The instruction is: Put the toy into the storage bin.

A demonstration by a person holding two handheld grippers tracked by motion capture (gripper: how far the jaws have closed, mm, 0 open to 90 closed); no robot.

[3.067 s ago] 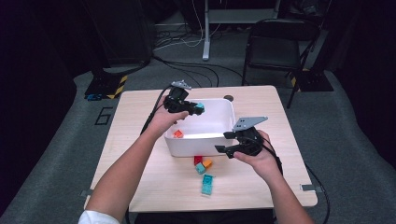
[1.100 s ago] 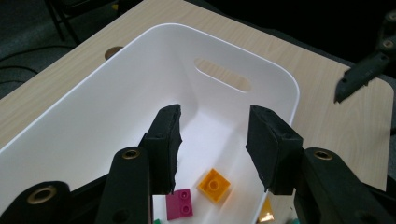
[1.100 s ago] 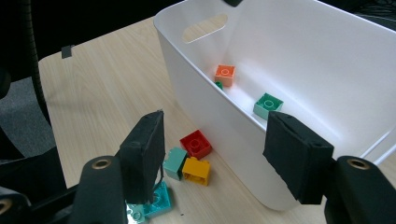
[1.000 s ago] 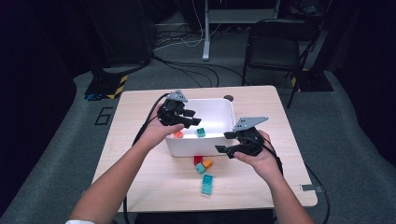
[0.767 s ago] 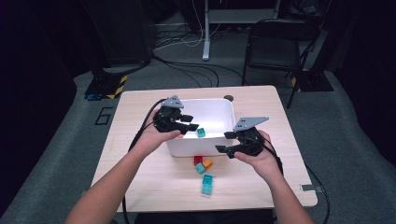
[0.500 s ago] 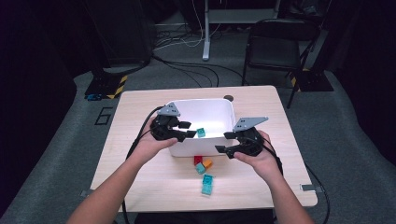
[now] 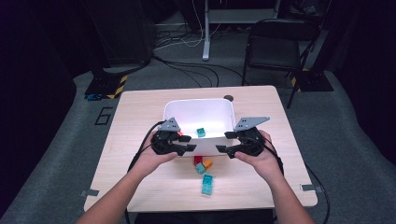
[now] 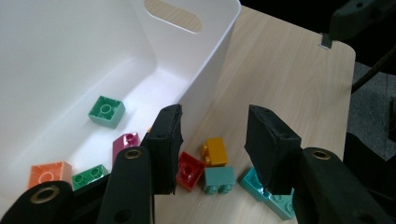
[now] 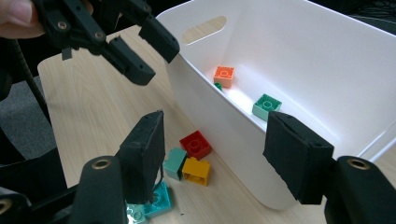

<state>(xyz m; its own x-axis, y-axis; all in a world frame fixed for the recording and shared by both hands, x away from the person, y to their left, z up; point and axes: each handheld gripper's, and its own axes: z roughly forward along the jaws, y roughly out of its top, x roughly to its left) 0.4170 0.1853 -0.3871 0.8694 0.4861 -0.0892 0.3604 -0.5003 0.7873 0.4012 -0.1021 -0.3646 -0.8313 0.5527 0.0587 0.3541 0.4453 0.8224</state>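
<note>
**Left gripper drops to the bin's near wall**

Since the earlier frames the left gripper has come off the top of the white bin and sunk to its near-left corner. Its jaws have just been closing a bit but stand apart with nothing between them, aimed at the loose bricks on the table: a red brick, a yellow brick and a grey-green brick, all just outside the bin wall. The right gripper hasn't budged, jaws wide and empty at the near-right corner. Inside the bin sit a green brick and an orange brick.
</note>
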